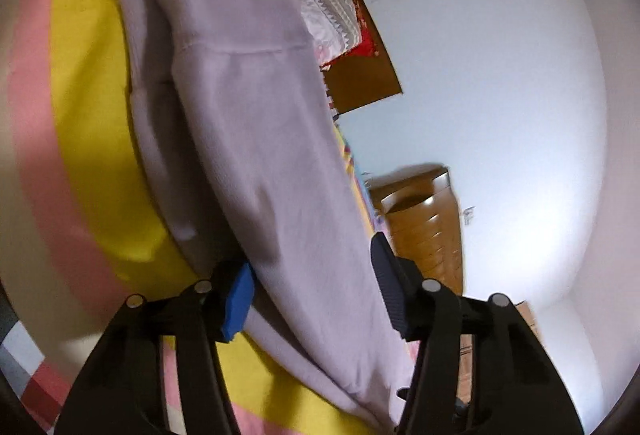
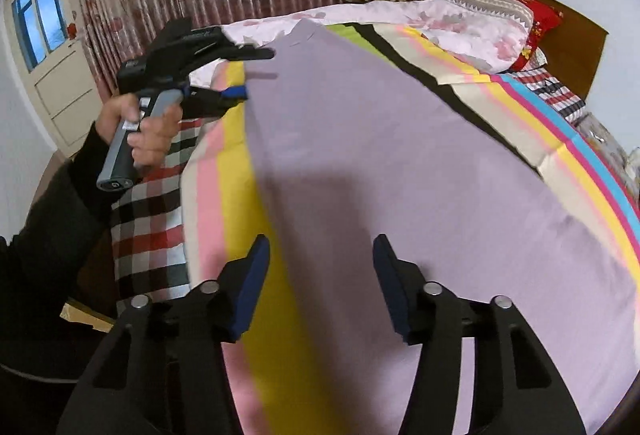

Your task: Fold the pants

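Striped bedsheet (image 2: 240, 203) under lilac pants (image 2: 380, 175), fingers (image 2: 256, 287) wide at the edge

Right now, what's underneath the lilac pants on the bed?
The pants lie on a striped sheet; yellow and pink stripes show along one edge, and pink, blue and black ones on the far side. Whatever lies directly beneath the fabric is covered, so I cannot tell.

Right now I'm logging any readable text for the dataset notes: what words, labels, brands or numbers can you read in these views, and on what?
None can be read.
Embossed marking on top of the left hand-held gripper: too blurred.
Small sticker on its grey handle: too small.
The lilac pants show no label.
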